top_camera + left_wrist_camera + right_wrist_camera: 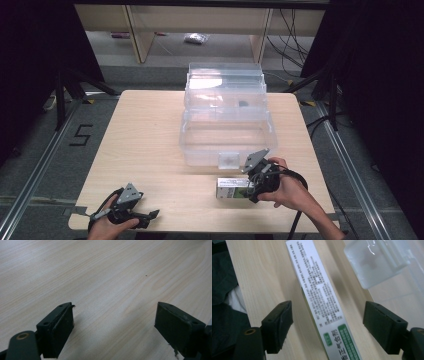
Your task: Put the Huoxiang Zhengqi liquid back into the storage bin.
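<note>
We look down on a pale wood-grain surface (150,140). At its far middle stands a large clear plastic storage box (226,120) with stepped tiers and a small square latch on its near wall.

Just in front of that box, toward the right, lies a small white rectangular carton with green markings and printed text (231,189), flat on the surface and close to the box's near wall without touching it.

Our right tongs (253,189), black and topped by a grey three-cornered plate, are held in the right hand (286,189) at the right end of the carton. In the right gripper view the carton (322,302) runs lengthwise up the gap between the two black jaws, which stand spread on either side of it with bare wood showing between each pad and the carton; they pinch nothing. A corner of the clear box (377,262) shows at upper right.

Our left tongs (145,218) rest low at the near left corner of the surface, well apart from the carton, held in the left hand (107,225). In the left gripper view their jaws are spread wide over bare wood (105,285).
</note>
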Action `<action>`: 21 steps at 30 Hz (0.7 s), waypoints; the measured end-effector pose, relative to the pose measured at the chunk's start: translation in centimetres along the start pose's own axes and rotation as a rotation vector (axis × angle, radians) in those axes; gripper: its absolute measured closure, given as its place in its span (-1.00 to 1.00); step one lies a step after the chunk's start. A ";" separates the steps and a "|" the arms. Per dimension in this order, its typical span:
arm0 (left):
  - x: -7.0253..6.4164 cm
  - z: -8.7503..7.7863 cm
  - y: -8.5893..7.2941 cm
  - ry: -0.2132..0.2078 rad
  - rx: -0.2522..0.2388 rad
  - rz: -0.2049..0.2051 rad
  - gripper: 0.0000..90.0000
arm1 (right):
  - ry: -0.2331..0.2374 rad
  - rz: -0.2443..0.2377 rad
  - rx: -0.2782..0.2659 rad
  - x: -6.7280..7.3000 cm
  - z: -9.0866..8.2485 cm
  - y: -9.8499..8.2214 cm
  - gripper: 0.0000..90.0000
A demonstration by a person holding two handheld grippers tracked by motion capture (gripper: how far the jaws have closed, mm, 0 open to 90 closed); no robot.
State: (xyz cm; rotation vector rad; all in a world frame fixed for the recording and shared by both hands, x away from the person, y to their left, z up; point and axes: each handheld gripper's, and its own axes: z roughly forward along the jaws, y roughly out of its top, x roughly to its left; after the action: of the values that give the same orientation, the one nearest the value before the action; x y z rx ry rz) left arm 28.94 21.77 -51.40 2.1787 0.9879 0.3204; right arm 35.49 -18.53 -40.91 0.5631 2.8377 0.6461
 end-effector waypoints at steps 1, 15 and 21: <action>0.0 0.0 0.0 -0.002 0.002 0.000 -0.67 | 0.008 -0.020 0.002 -0.1 0.3 0.1 -0.41; -0.1 0.1 -0.1 0.001 -0.010 -0.017 -0.67 | 0.049 -0.090 0.166 0.3 2.6 1.8 -0.18; -0.1 0.1 0.0 0.000 -0.004 -0.013 -0.67 | 0.035 -0.158 0.233 0.0 3.5 2.4 -0.04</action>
State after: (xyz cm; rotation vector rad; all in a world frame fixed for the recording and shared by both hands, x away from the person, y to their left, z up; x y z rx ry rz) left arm 28.91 21.68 -51.45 2.1682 1.0005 0.3160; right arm 37.10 -15.23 -42.94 0.3588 2.9725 0.3027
